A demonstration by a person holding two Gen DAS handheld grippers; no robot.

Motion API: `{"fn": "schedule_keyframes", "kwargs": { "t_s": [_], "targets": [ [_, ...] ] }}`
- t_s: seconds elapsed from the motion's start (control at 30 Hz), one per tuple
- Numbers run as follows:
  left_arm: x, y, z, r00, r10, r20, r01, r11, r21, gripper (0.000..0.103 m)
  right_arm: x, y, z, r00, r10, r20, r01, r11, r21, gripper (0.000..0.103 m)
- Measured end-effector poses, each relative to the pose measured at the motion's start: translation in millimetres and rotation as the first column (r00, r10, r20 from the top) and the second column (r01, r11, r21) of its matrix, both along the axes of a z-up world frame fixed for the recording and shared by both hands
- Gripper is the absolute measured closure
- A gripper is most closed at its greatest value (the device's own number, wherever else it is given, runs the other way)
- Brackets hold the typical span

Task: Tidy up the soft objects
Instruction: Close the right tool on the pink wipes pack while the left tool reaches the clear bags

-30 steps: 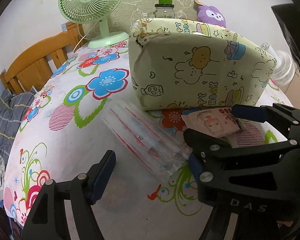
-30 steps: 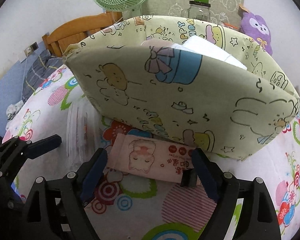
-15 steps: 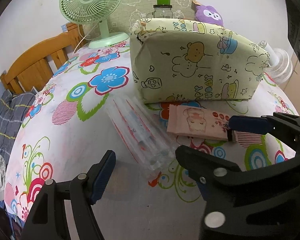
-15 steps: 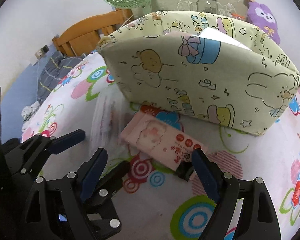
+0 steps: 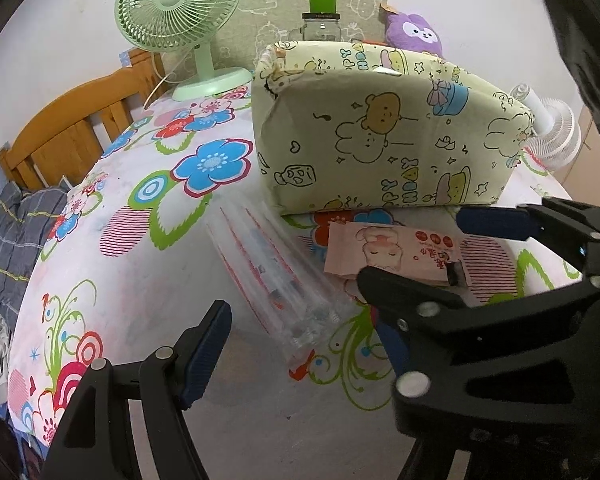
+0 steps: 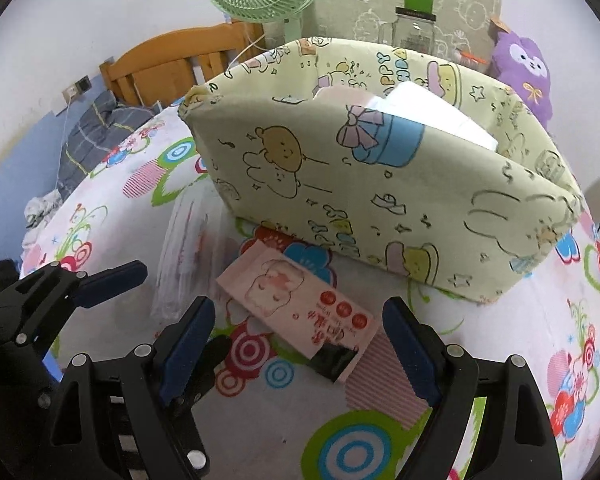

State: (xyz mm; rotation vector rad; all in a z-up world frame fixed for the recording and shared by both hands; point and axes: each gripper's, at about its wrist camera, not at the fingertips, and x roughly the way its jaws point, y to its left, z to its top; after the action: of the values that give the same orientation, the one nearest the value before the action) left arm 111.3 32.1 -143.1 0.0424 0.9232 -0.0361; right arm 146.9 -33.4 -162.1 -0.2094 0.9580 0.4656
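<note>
**Pink pack loose on the cloth, both grippers open**

Your task item, 1 pink pack (image 6: 300, 308), lies flat on the flowered cloth (image 5: 140, 288) just in front of the fabric bin (image 6: 380, 184), not touching it. Its dark end points toward you. Your right gripper (image 6: 300, 344) hovers w/ fingers well apart either side of the pack's near end; nothing clamped, pads off it. Your left gripper (image 5: 300, 344) is also spread wide, w/ nothing between the fingers; its right finger is hidden in its own view behind the right gripper.

Counts: 1 bin, w/ 1 white soft item (image 6: 432, 116) poking above the rim plus a pinkish bit beside it, too covered to id. 1 clear plastic sleeve (image 5: 272, 276) left of the pack, contents hard to make out. 1 purple plush (image 6: 524, 68) behind the bin, lower part hidden. 1 green fan (image 5: 180, 12), 1 jar (image 5: 322, 24) w/ green top, 1 white fan (image 5: 556, 132) cut off at right edge. Wood headboard (image 5: 68, 128) at left.
</note>
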Motion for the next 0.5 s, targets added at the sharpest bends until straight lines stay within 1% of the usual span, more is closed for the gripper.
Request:
{"fn": "schedule_keyframes", "kwargs": {
  "t_s": [0.17, 0.2, 0.27, 0.3, 0.33, 0.4, 0.5],
  "targets": [
    [1.8, 2.2, -2.6, 1.000, 0.007, -0.012, -0.007, 1.000, 0.003, 0.025, 7.9, 5.2, -8.5, 1.000, 0.025, -0.014, -0.026, 1.000, -0.008, 0.026],
    [1.7, 1.6, -2.7, 1.000, 0.006, -0.012, -0.006, 1.000, 0.005, 0.025, 10.4, 5.4, -10.7, 0.999, 0.028, -0.024, -0.028, 1.000, -0.004, 0.030],
    [1.5, 0.7, -2.3, 1.000, 0.004, -0.009, -0.004, 1.000, 0.014, 0.025, 11.3, 6.8, -12.1, 0.999, 0.034, -0.015, -0.034, 0.999, -0.012, 0.032],
    [0.9, 0.4, -2.5, 1.000, 0.004, -0.008, -0.004, 1.000, 0.016, 0.025, 11.3, 8.0, -12.3, 0.999, 0.032, -0.011, -0.033, 0.999, -0.027, 0.036],
    [1.1, 0.4, -2.5, 1.000, 0.004, -0.009, -0.004, 1.000, 0.016, 0.025, 11.0, 8.8, -12.4, 1.000, 0.028, -0.005, -0.028, 0.999, -0.040, 0.043],
    [1.4, 0.0, -2.4, 1.000, 0.002, -0.011, -0.002, 1.000, 0.015, 0.025, 9.3, 8.3, -12.1, 1.000, 0.028, 0.003, -0.028, 0.999, -0.042, 0.051],
    [1.0, -1.5, -2.7, 1.000, -0.001, -0.009, 0.001, 1.000, 0.018, 0.025, 7.4, 6.1, -12.0, 1.000, 0.022, 0.004, -0.022, 0.999, -0.035, 0.059]
  ]
}}
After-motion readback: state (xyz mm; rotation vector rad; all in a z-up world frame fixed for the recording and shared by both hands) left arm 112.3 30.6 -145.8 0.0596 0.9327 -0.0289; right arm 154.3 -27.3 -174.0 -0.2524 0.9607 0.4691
